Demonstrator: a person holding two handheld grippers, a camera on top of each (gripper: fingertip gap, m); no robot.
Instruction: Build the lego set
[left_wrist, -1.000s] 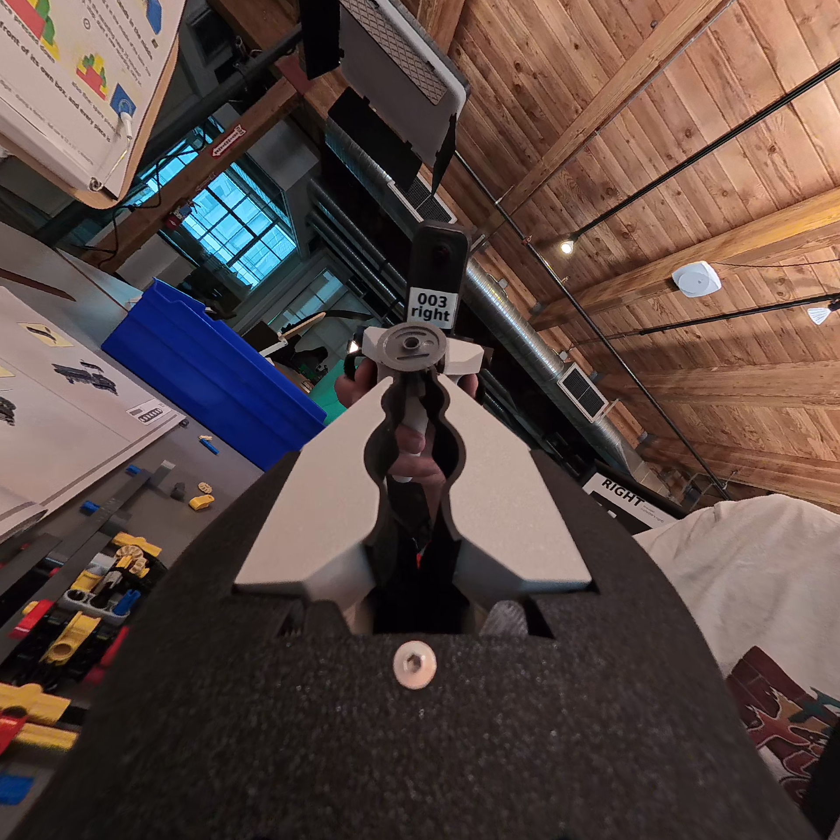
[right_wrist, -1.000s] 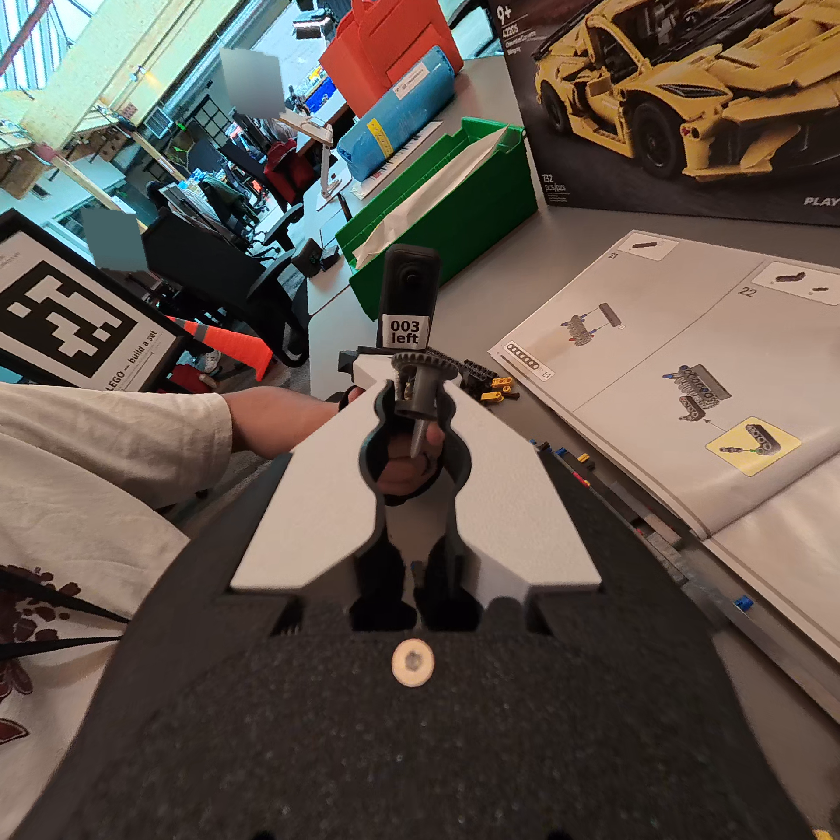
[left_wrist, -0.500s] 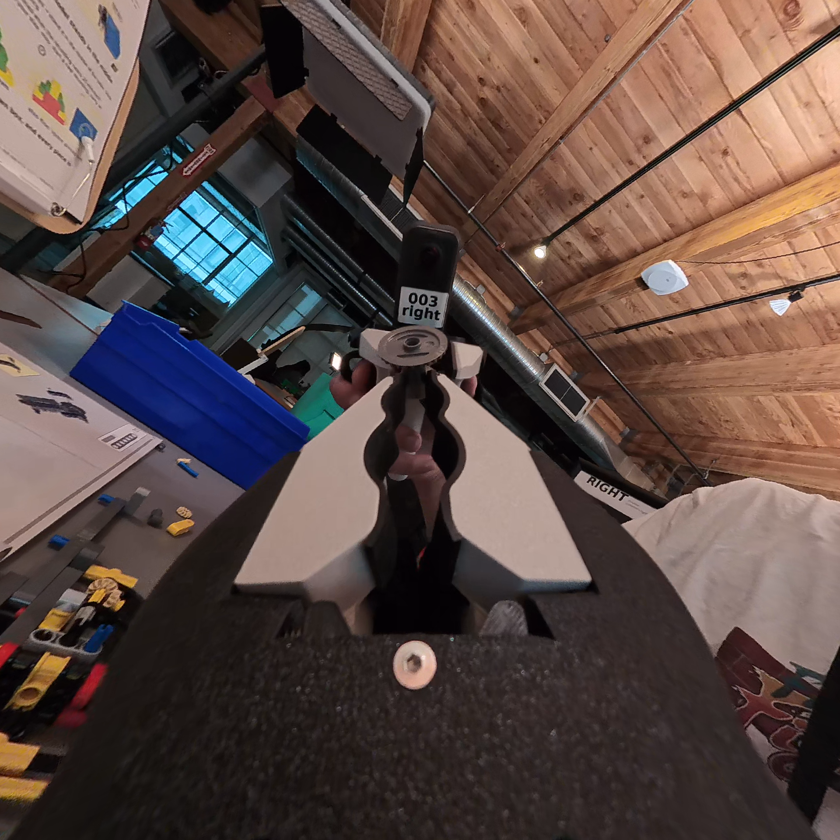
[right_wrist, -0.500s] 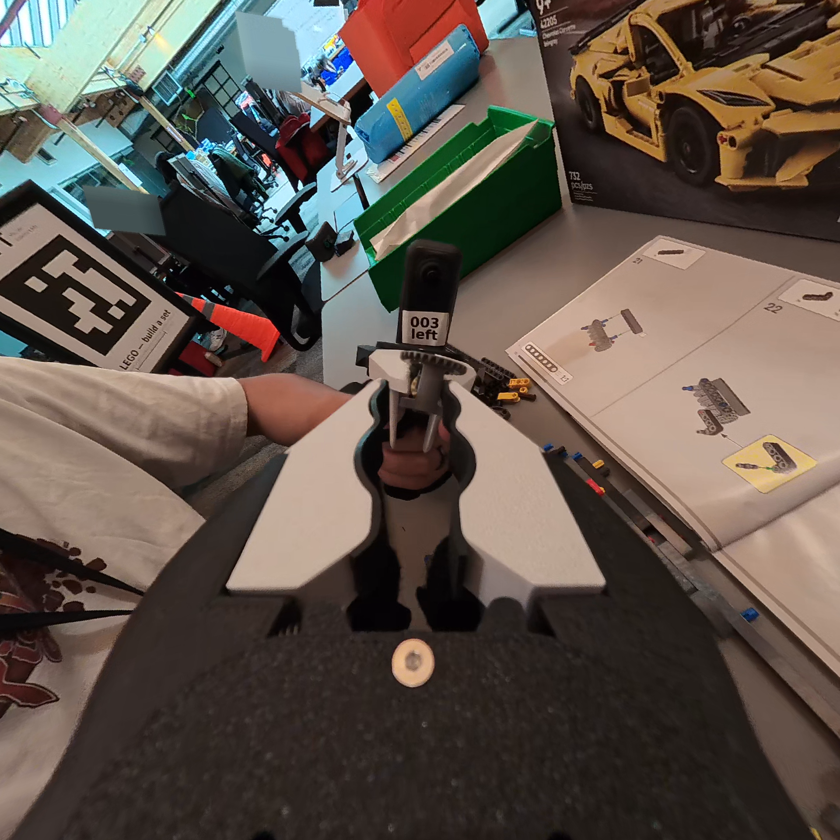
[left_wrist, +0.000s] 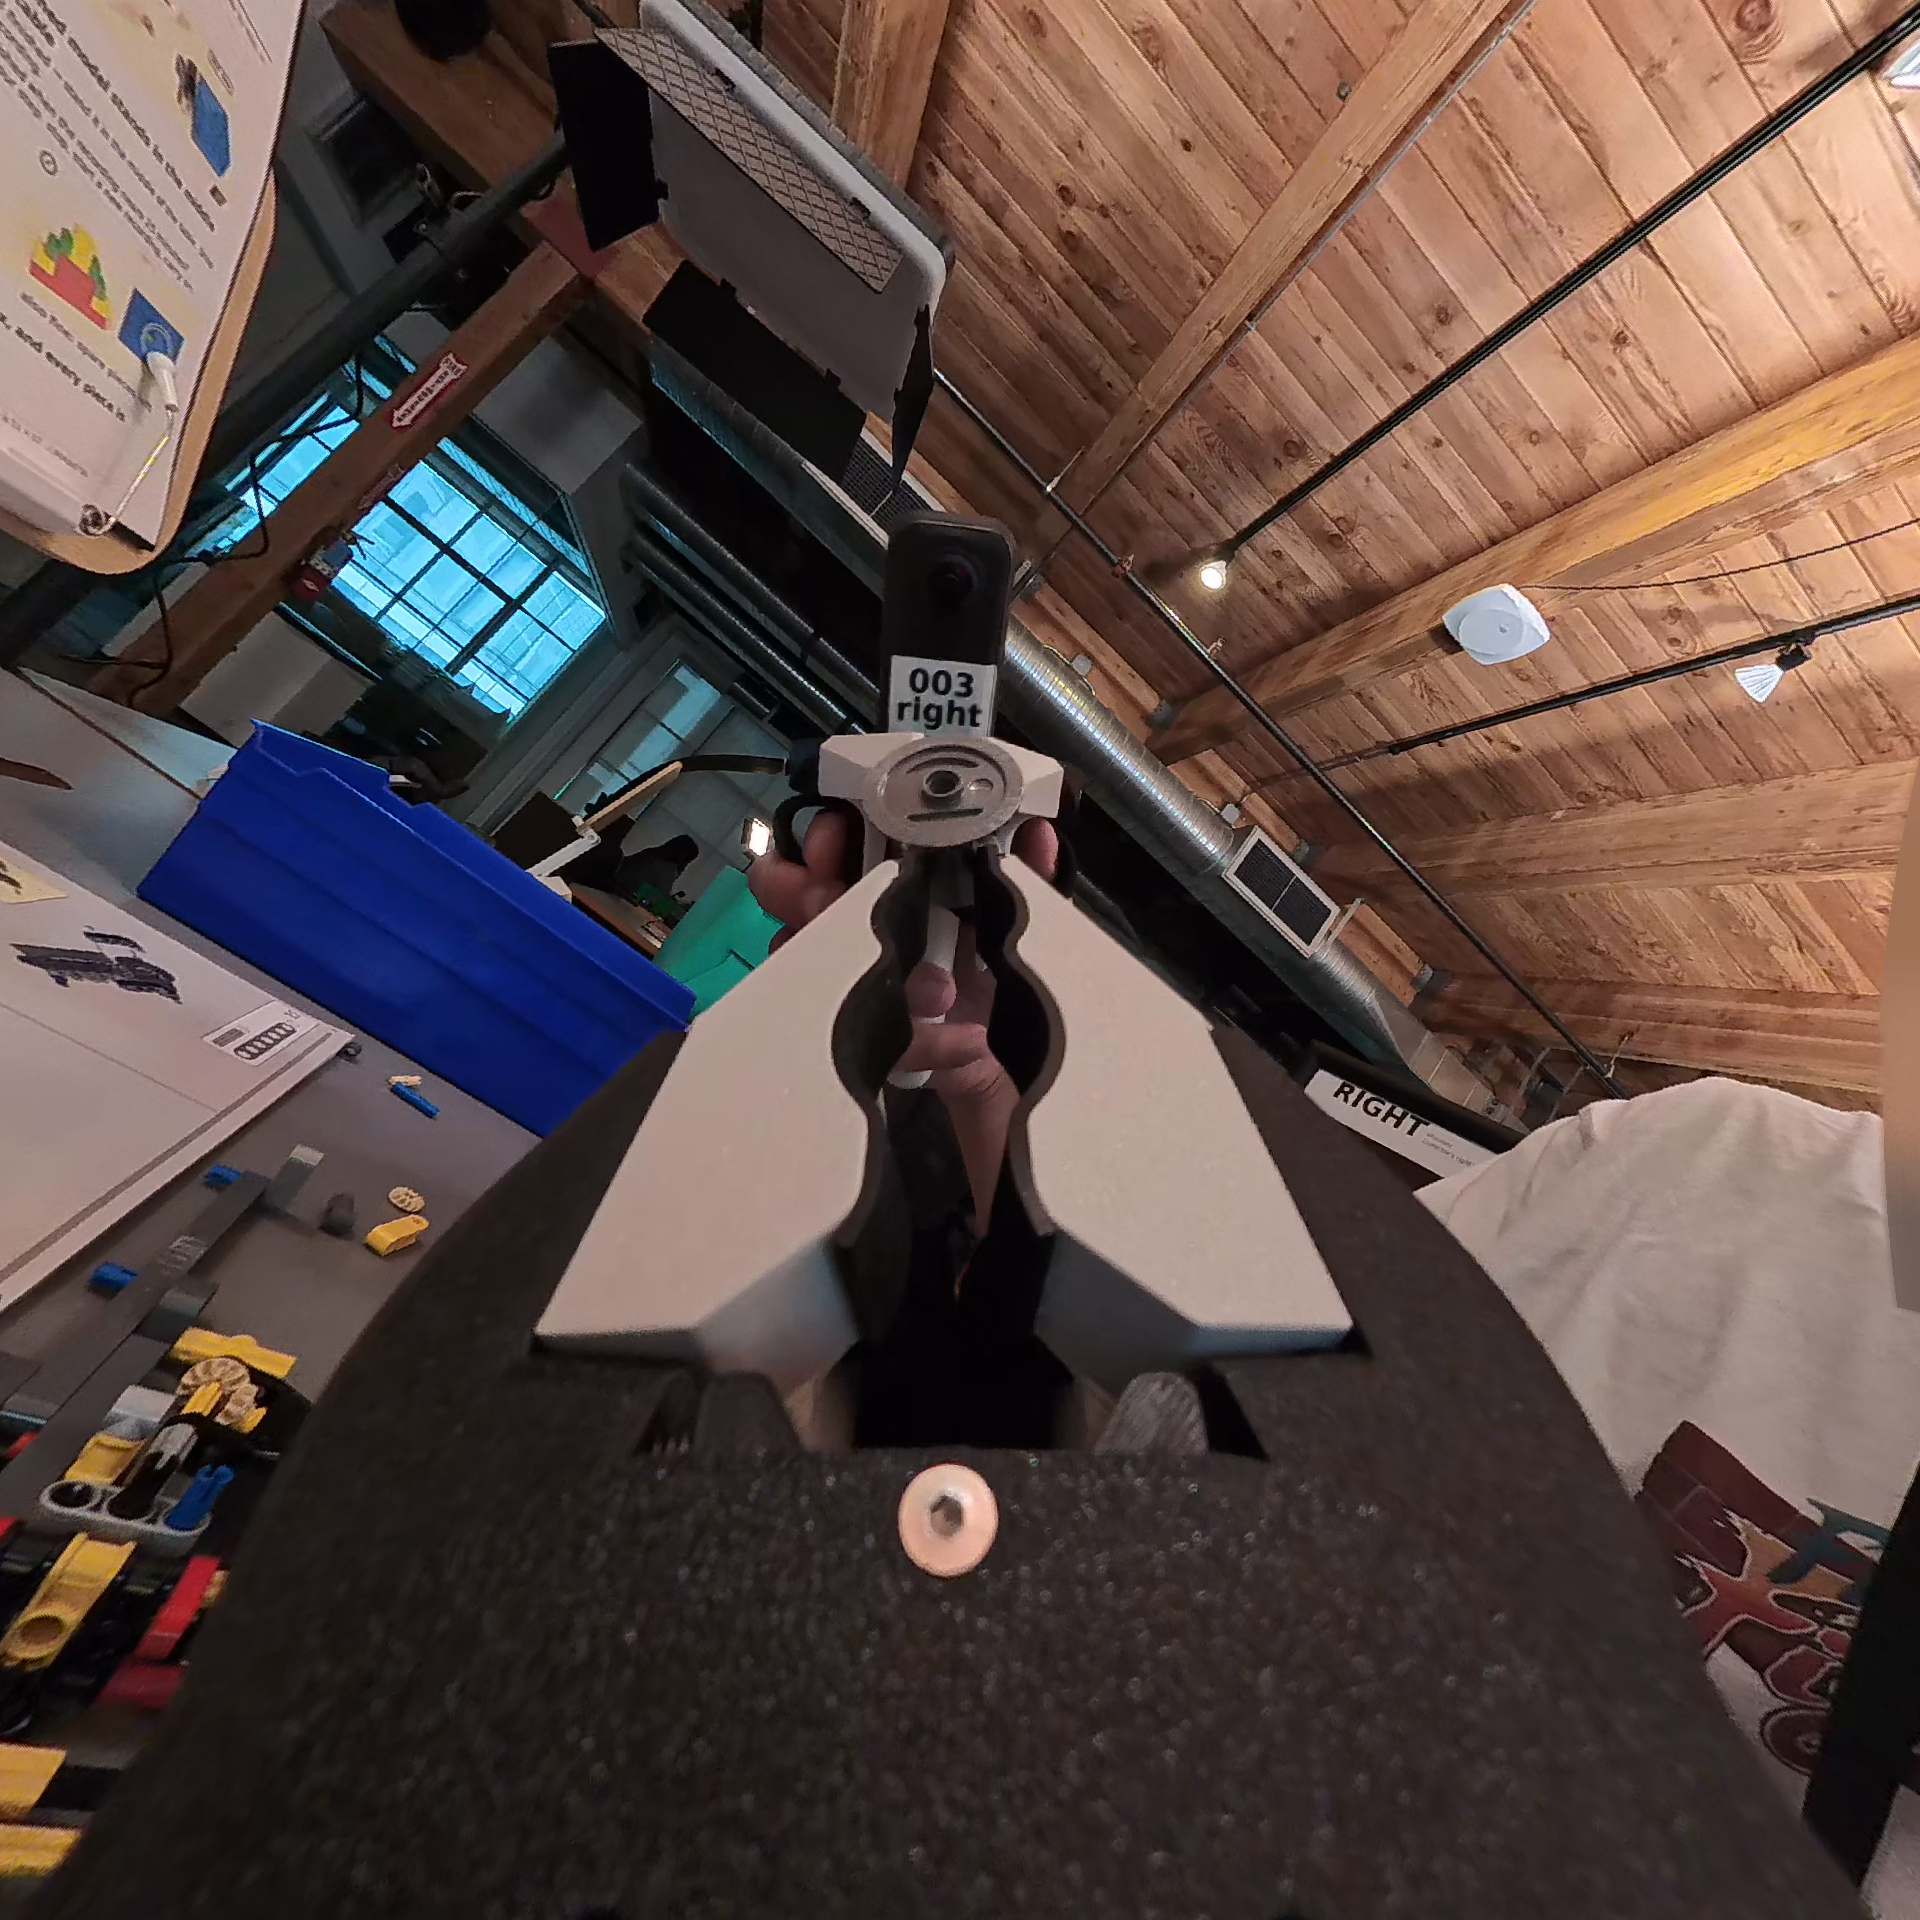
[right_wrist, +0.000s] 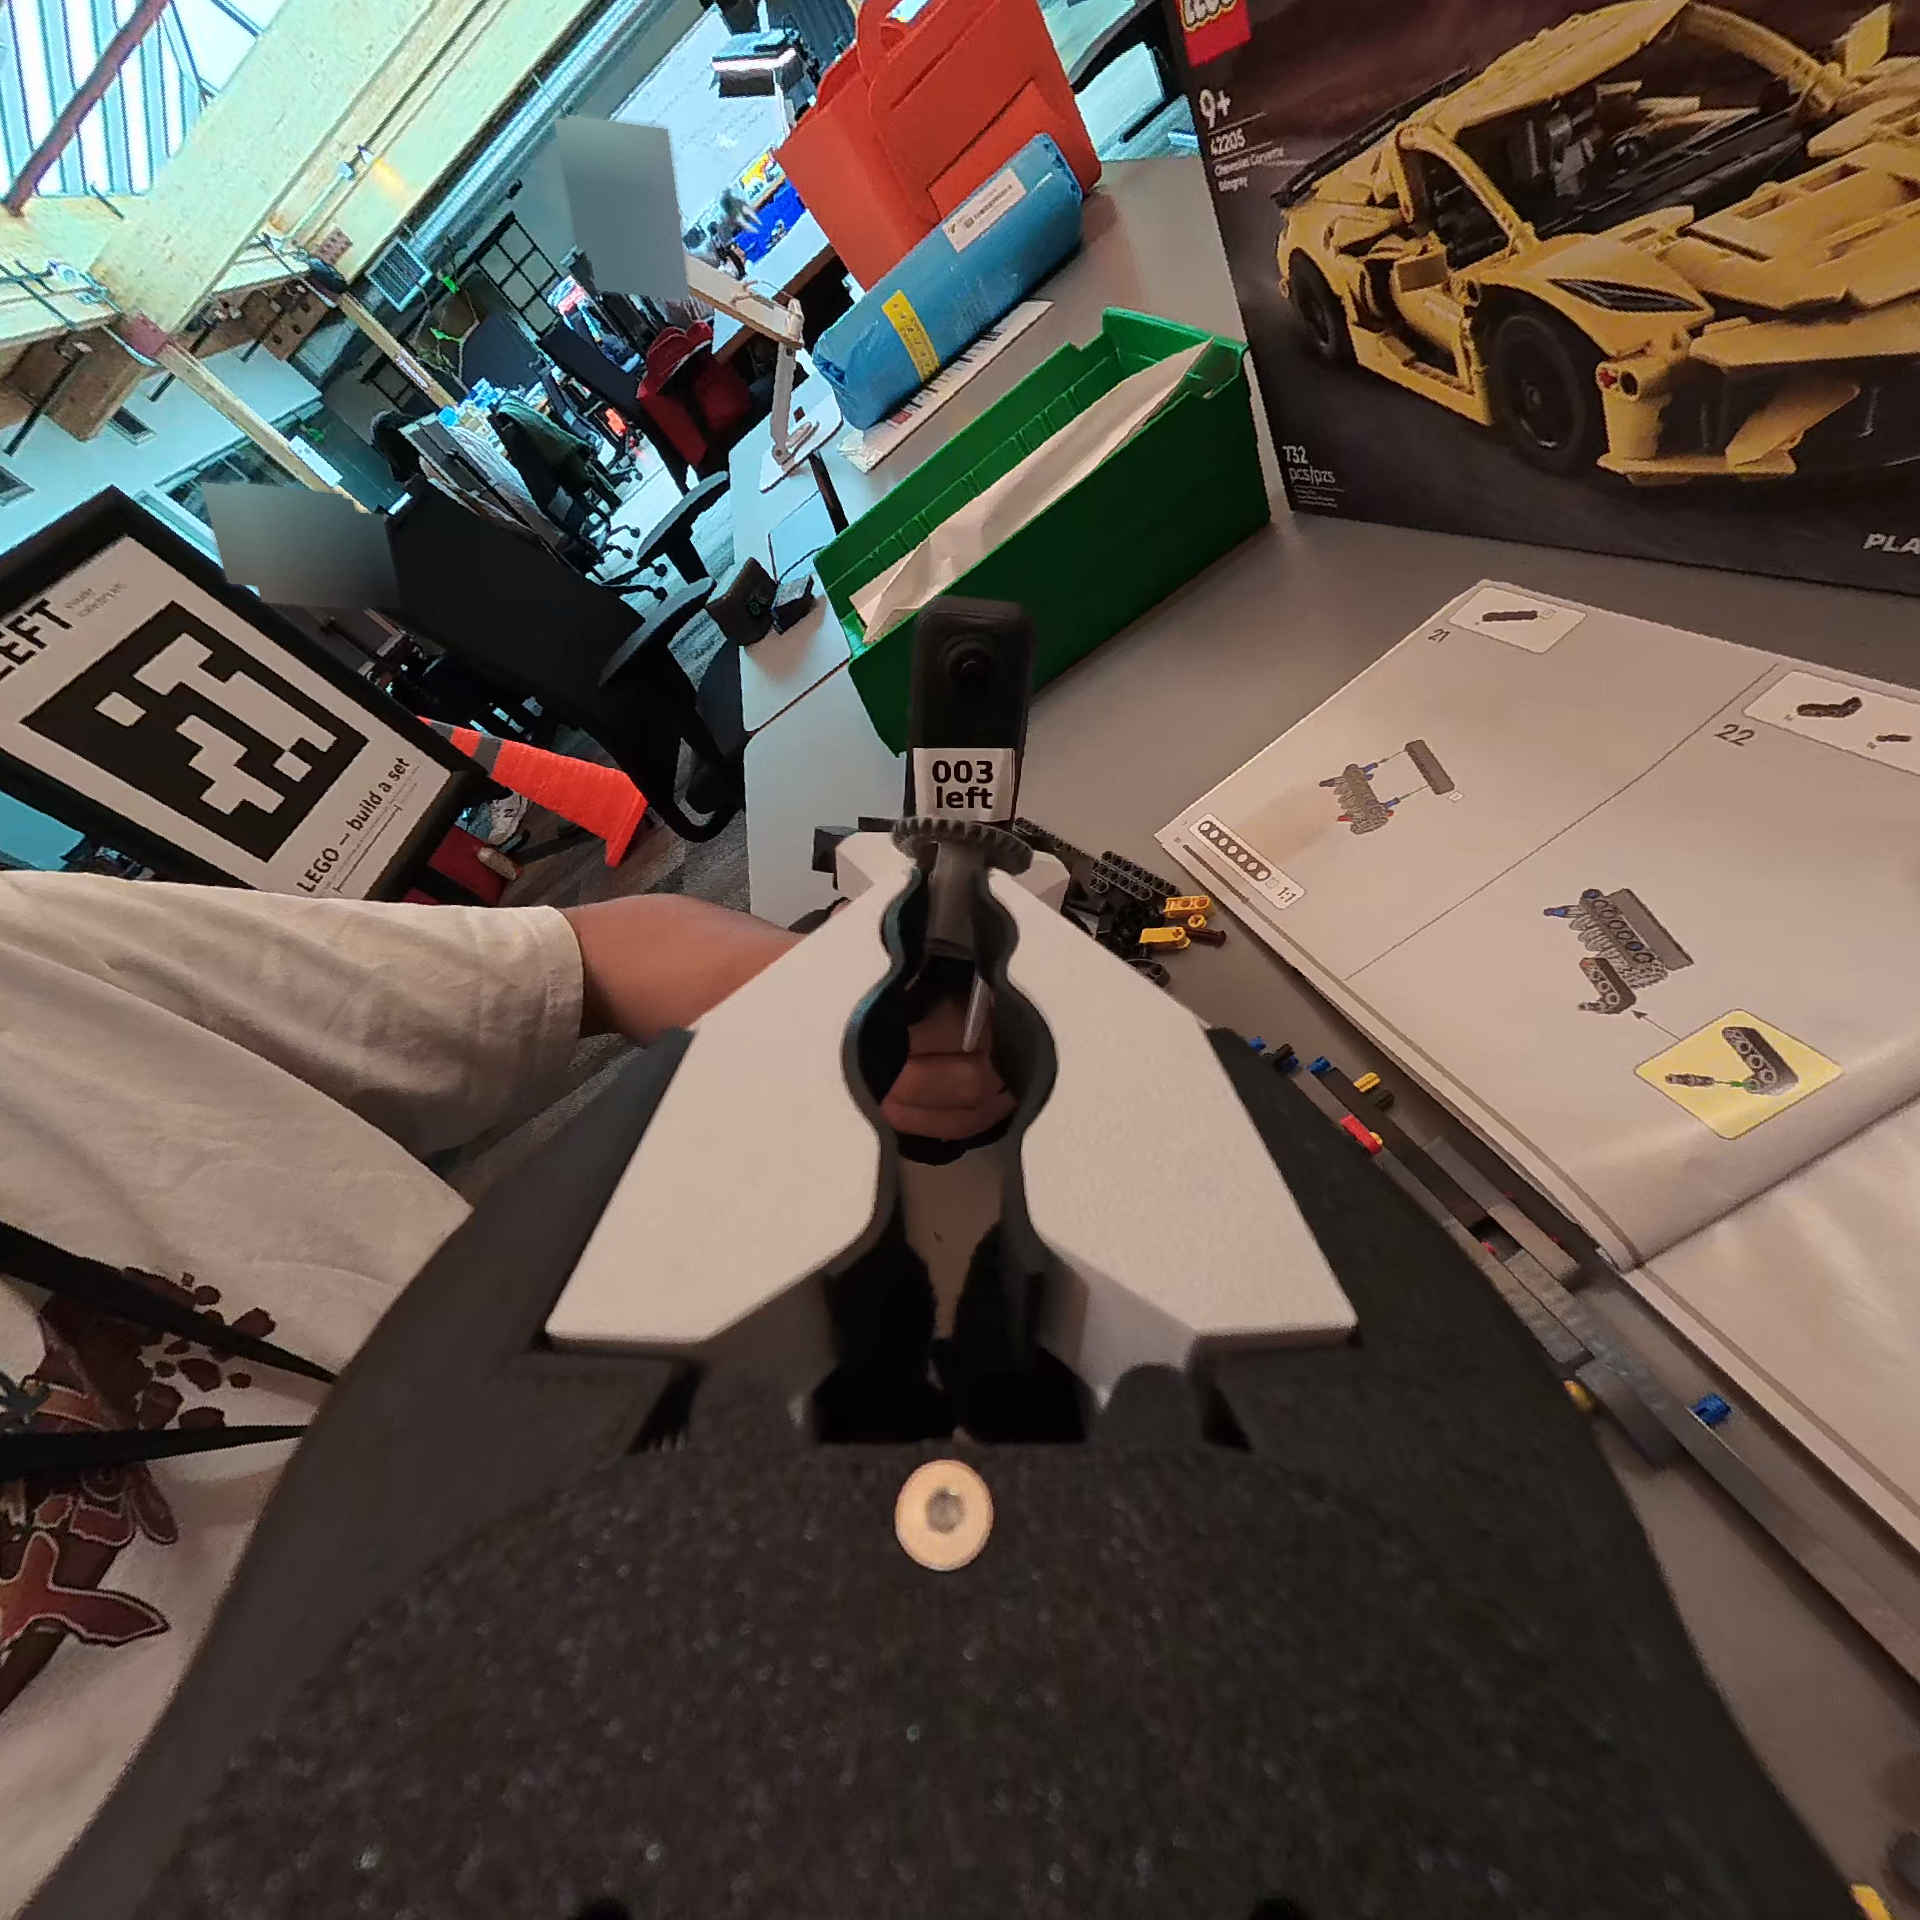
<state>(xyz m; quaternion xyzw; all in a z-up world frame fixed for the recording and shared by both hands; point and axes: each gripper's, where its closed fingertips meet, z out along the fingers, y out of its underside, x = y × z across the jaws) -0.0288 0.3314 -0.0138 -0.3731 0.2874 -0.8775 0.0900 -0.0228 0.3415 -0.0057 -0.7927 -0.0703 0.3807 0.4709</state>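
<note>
Two handheld grippers with pale grey fingers and black foam bodies face each other tip to tip above a grey table (right_wrist: 1351, 561). The right gripper (right_wrist: 956, 896) is clenched on the dark stem of a grey toothed gear wheel (right_wrist: 961, 836), which sits just past its fingertips and right in front of the other gripper's labelled black camera. From the left wrist view the same gear shows its flat round face (left_wrist: 943, 790), just above the tips of the left gripper (left_wrist: 948, 878). Those tips are drawn close together with something small and dark between them, but I cannot tell whether it is grasping anything. A person's hand (left_wrist: 956, 1029) holds the far gripper in each view, and a white sleeve runs in from the side. On the table below lies an open white instruction booklet (right_wrist: 1558, 883), with a small heap of black and yellow lego pieces (right_wrist: 1143, 914) just beside its near corner. A large dark box printed with a yellow car (right_wrist: 1558, 260) stands behind the booklet, and a green plastic bin (right_wrist: 1070, 520) holding white paper is beside the box. The left wrist view shows a blue plastic bin (left_wrist: 395, 914) on the table, and more yellow, red and black loose parts (left_wrist: 104, 1538) near the bottom left edge.
</note>
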